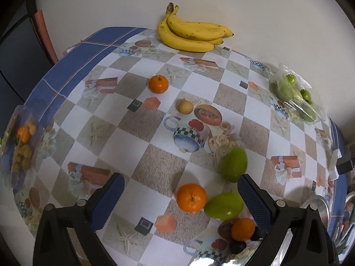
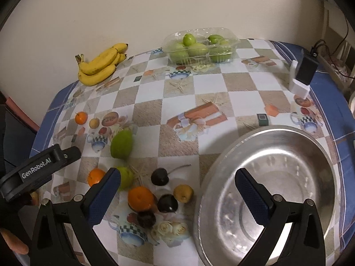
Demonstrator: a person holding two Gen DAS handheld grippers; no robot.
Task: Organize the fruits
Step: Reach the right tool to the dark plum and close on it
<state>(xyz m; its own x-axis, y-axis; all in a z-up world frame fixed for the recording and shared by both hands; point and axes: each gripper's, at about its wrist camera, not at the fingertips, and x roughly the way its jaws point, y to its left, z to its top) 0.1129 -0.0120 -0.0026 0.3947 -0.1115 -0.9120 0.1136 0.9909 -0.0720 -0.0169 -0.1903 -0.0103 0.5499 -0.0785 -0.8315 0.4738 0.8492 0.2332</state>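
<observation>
Loose fruit lies on a checked tablecloth [image 2: 221, 79]. My left gripper [image 1: 182, 201] is open and low over the cloth, with an orange [image 1: 192, 197] on the cloth between its fingers, untouched. Two green fruits [image 1: 224, 205] [image 1: 234, 164] lie by its right finger. My right gripper [image 2: 178, 199] is open above a cluster: an orange [image 2: 141, 198], three dark plums [image 2: 167, 202] and a small yellow fruit [image 2: 183, 192]. Its right finger hangs over an empty metal bowl [image 2: 288, 155]. Further back lie another orange [image 1: 158, 84] and a small yellow fruit [image 1: 184, 107].
A bunch of bananas [image 2: 99, 64] lies by the wall. A clear plastic box of green fruits [image 2: 202, 44] stands at the back. A black device on a white stand [image 2: 304, 73] is at the right edge. A bag of fruit [image 1: 22, 146] sits at the left edge.
</observation>
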